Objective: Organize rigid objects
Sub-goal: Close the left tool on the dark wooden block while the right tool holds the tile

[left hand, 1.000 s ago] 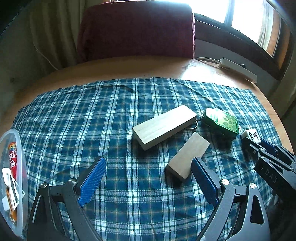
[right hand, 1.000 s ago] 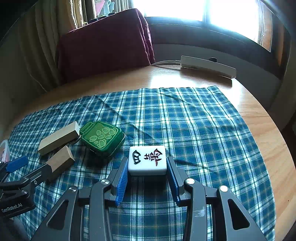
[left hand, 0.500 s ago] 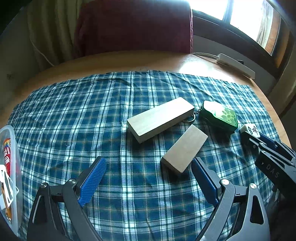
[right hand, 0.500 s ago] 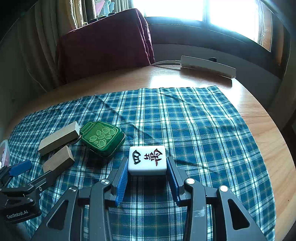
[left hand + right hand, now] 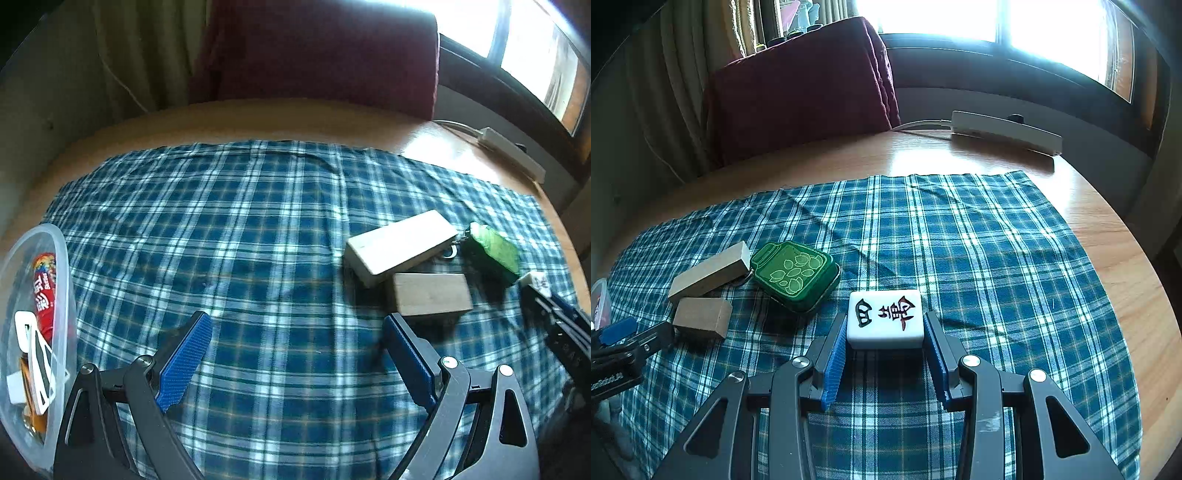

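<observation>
A white mahjong tile [image 5: 885, 318] with black and red characters on its top face lies on a blue plaid cloth [image 5: 979, 258], clamped between the blue-padded fingers of the right gripper [image 5: 885, 338], which presses on its two short sides. Just to the tile's left sits a green tin [image 5: 795, 274] shaped like a jar and printed with pale leaf outlines; a metal ring shows at its neck. Touching that ring end is a long wooden block [image 5: 400, 246], pale and lying flat, and close in front of it lies a shorter wooden block [image 5: 430, 294], a little darker. The left gripper [image 5: 295, 341] hovers over bare cloth with its jaws spread wide and nothing between them; the shorter block lies just beyond its right fingertip [image 5: 397, 332]. At the far left edge of the cloth stands a clear plastic container [image 5: 64, 266] holding a red candy packet [image 5: 44, 288] and some white pieces too distorted to identify. The cloth covers a round wooden table [image 5: 1108, 229]. A white power strip [image 5: 1004, 132] rests at the table's far edge below a bright window, and a dark red chair back [image 5: 801, 92] stands behind the table.
</observation>
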`<state>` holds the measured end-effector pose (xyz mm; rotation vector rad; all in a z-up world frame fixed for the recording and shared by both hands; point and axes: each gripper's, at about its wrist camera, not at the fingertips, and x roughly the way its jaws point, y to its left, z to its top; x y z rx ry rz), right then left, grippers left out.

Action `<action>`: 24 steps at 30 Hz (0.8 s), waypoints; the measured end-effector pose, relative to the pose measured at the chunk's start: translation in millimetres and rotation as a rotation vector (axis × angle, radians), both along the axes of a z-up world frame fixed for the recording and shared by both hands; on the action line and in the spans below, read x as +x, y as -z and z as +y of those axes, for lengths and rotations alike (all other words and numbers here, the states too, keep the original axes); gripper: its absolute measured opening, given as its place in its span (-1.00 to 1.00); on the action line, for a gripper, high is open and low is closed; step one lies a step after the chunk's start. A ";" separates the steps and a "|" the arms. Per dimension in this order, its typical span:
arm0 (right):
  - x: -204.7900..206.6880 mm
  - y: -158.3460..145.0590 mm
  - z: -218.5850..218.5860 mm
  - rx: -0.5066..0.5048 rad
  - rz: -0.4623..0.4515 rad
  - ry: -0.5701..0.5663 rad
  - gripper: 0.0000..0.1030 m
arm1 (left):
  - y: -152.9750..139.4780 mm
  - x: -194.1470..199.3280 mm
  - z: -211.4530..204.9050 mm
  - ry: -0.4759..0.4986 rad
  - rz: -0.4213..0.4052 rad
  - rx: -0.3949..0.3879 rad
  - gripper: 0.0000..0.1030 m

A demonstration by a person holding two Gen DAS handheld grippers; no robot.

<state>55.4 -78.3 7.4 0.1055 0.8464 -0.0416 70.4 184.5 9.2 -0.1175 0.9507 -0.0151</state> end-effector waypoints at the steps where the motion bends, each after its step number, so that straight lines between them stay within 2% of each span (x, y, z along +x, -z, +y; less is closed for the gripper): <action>1: -1.2 0.4 0.3 0.000 0.000 0.000 -0.18 | -1.7 -2.0 -2.5 0.012 -0.006 -0.006 0.82; 5: -0.1 0.1 -0.3 0.000 0.000 -0.001 -0.18 | -8.6 -7.0 -25.1 0.078 -0.033 -0.014 0.82; 11: 0.2 0.2 -0.9 -0.001 0.001 -0.003 -0.15 | -9.1 -1.6 -51.6 0.146 -0.026 -0.021 0.82; 16: -2.2 0.5 2.7 -0.004 0.002 -0.003 -0.14 | -2.6 14.7 -58.4 0.139 0.010 -0.030 0.82; 24: 0.4 0.3 0.9 -0.004 0.002 -0.003 -0.14 | 0.2 32.3 -73.7 0.131 0.009 -0.026 0.82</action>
